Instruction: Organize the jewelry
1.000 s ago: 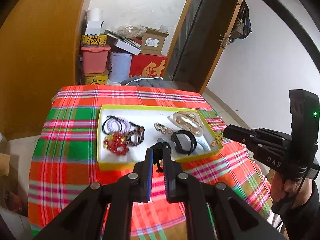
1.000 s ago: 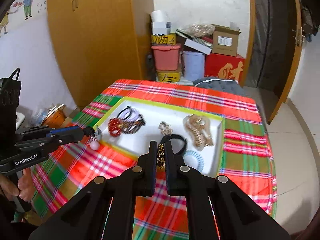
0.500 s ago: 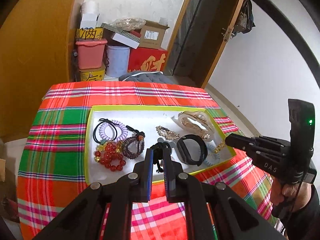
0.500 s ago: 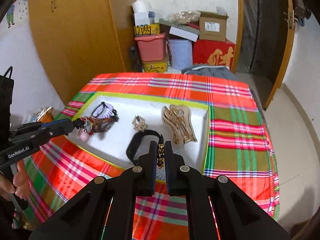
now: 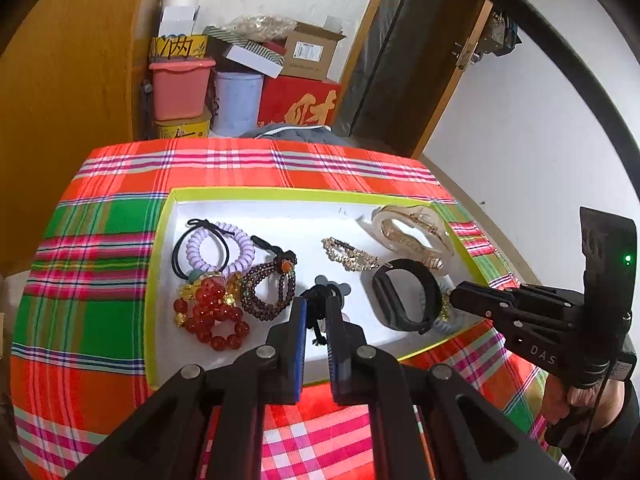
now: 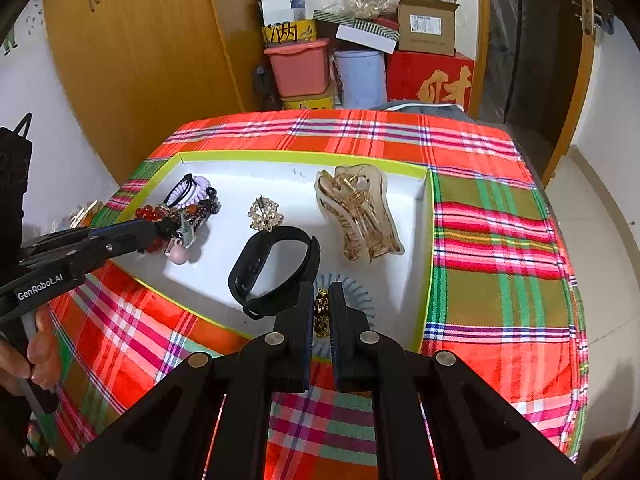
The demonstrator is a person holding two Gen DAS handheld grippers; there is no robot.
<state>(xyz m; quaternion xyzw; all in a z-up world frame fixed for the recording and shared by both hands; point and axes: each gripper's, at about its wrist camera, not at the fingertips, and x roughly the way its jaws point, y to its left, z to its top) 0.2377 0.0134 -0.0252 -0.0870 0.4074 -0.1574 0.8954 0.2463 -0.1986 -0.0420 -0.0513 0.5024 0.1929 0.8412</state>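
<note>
Grippers sit nearest in both wrist views, each closed on something small. The left gripper [image 5: 316,308] pinches a black cord ornament [image 5: 318,296] with a pale bead hanging from it, held over the near part of the tray [image 5: 280,194]. The right gripper [image 6: 321,300] is clamped on a short gold chain piece [image 6: 321,312], just above a pale blue coil hair tie [image 6: 360,300] at the tray's near right corner. A hand [image 6: 42,352] grips the left tool's handle at the edge of the right wrist view.

The tray, white inside with a yellow-green rim, rests on a bench covered by a red and green plaid cloth [image 6: 500,240]. Inside it, past the grippers, lie a black wristband [image 6: 276,264], a red bead bracelet [image 5: 212,316], a dark bead bracelet [image 5: 268,292], a lilac coil hair tie [image 5: 220,248], a small gold rhinestone clip [image 6: 266,214] and a large translucent gold claw clip [image 6: 360,212].

Beyond the bench stand a pink bin [image 6: 300,66], a pale blue bucket [image 6: 360,76], a red box [image 6: 432,80] and cardboard boxes [image 6: 426,28], beside a wooden wardrobe [image 6: 140,60].
</note>
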